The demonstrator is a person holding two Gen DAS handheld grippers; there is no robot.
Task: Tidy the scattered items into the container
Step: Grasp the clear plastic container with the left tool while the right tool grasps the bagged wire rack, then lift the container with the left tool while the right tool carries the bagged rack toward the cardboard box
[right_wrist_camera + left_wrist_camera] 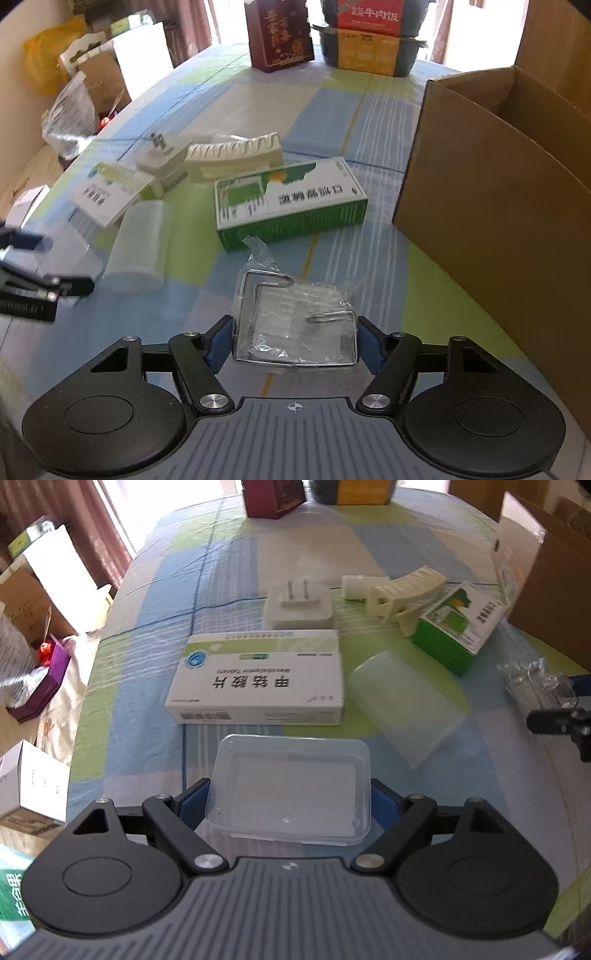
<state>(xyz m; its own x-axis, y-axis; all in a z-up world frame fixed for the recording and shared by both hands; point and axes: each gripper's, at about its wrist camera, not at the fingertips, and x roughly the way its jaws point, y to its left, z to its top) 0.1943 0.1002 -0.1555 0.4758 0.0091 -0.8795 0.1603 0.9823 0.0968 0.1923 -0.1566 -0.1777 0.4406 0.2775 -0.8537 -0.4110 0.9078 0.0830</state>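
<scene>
The left gripper (288, 805) has its blue-padded fingers (192, 805) clamped on either side of a small clear tub (291, 790), holding it low over the checked cloth (155, 686) that covers the worktop. Just beyond the tub lies a white pill box (258, 679), flat, print upside down to this view. To its right a frosted cup (402, 709) lies on its side, just beside the box. Behind the pill box sits a white plug (297, 605), prongs up, and beside that a cream clip (402, 590) leaning against a green carton (458, 627).

The right gripper (295, 339) grips a wire hook in a clear plastic bag (295, 321), its fingers (221, 343) closed against the wire frame on both sides. It hangs just above the cloth, near the green carton (291, 199), which lies flat ahead of it. The cardboard box (498, 192) stands open at the right edge of the worktop, well within view, its near wall upright just beside the carton's end. I cannot tell whether anything is inside it.

At the far end of the worktop stand a maroon gift box (280, 33) and a stack of food trays (369, 37), apart from the scattered items.
</scene>
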